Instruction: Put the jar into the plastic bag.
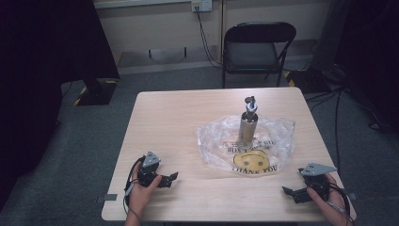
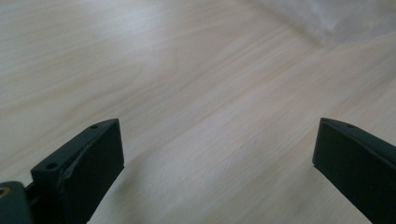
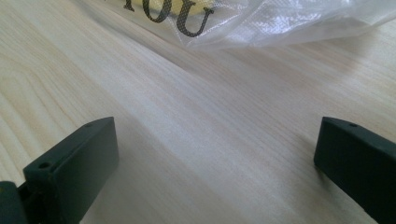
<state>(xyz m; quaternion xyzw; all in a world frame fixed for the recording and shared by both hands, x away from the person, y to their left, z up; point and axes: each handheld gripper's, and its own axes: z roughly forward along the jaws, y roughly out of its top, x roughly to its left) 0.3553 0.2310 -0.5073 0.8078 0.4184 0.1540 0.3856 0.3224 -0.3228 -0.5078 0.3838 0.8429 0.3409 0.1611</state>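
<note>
A clear plastic bag (image 1: pixel 263 141) printed with a yellow smiley and "THANK YOU" lies flat on the light wooden table (image 1: pixel 169 122), right of centre. A tall metal bottle (image 1: pixel 247 123) with a pump top stands upright on the bag. My left gripper (image 1: pixel 172 177) rests near the front left edge, open, its jaws wide over bare wood (image 2: pixel 210 116). My right gripper (image 1: pixel 288 191) sits at the front right corner, open too, pointing left. The bag's printed edge (image 3: pixel 224 18) lies just beyond the right jaws. Nothing is between either pair of jaws.
A black folding chair (image 1: pixel 256 47) stands behind the table's far edge. Cables (image 1: pixel 339 103) run over the grey carpet at the right. A dark curtain (image 1: pixel 47 56) hangs at the left. A piece of tape (image 1: pixel 110 197) marks the table's front left edge.
</note>
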